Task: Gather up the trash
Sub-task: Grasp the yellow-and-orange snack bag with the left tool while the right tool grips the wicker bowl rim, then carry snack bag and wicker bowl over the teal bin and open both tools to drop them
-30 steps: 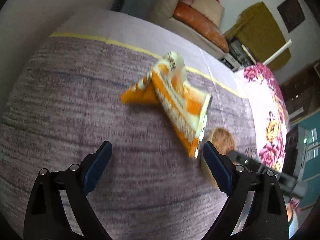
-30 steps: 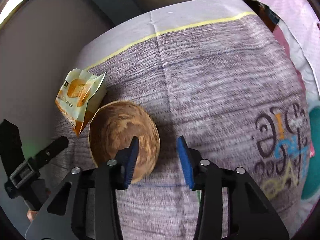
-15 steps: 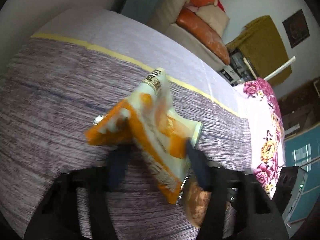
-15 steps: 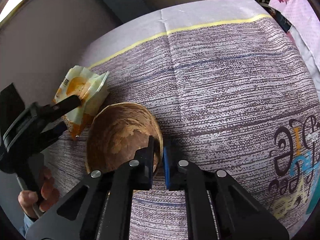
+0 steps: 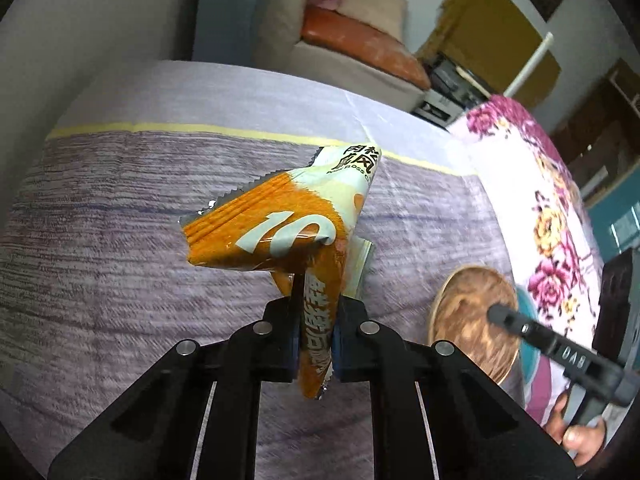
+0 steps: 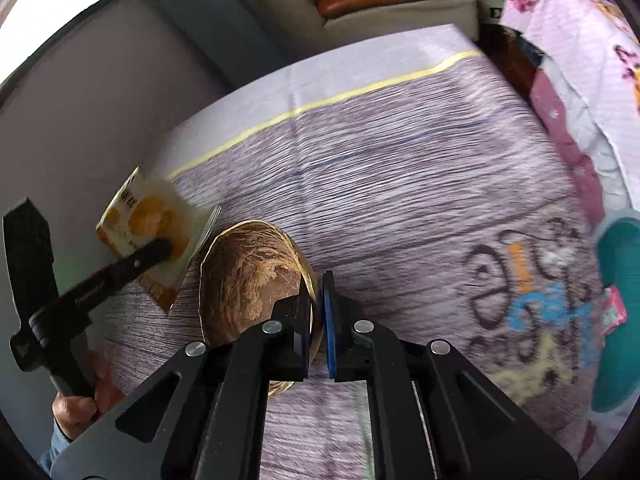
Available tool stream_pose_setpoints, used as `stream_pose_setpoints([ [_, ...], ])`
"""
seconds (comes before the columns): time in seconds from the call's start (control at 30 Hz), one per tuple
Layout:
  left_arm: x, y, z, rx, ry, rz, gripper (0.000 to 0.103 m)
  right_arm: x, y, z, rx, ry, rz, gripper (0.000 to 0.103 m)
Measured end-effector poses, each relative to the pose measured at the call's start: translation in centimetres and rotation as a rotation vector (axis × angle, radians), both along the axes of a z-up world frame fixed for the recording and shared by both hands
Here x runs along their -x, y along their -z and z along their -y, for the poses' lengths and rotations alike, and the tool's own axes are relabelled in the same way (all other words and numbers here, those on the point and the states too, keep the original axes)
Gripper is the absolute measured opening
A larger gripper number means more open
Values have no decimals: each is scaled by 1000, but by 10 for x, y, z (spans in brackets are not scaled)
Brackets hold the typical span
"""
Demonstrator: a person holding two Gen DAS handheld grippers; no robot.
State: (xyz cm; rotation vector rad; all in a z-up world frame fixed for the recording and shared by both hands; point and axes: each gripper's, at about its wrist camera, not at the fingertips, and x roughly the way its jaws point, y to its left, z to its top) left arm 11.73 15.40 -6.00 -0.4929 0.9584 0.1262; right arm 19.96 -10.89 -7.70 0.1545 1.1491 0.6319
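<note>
My left gripper point(image 5: 316, 344) is shut on an orange and white snack wrapper point(image 5: 280, 228) and holds it above the purple striped cloth point(image 5: 120, 264). The wrapper also shows in the right wrist view point(image 6: 152, 236), at the left. My right gripper point(image 6: 318, 328) is shut on the right rim of a wooden bowl point(image 6: 248, 280), which is tilted and lifted off the cloth. The bowl also shows in the left wrist view point(image 5: 468, 316), at the right, with the right gripper's finger over it.
A floral quilt point(image 5: 552, 216) lies at the right. A teal object point(image 6: 616, 304) sits at the right edge on cloth with printed letters point(image 6: 532, 280). A sofa with orange cushions point(image 5: 356, 44) stands beyond the far edge. A grey wall point(image 6: 80, 120) bounds the left.
My left gripper closed on the wrapper and lifted it off the cloth. My right gripper closed on the bowl's rim and raised the bowl.
</note>
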Motion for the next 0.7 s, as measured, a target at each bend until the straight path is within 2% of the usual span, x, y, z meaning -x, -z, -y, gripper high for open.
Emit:
stream_pose_setpoints([
  [0.3, 0, -19, 78, -46, 152, 11, 12, 5, -19, 79, -38, 123, 31, 6],
  [0.7, 3, -38, 186, -124, 304, 19, 12, 28, -37, 181, -128, 275, 72, 6],
])
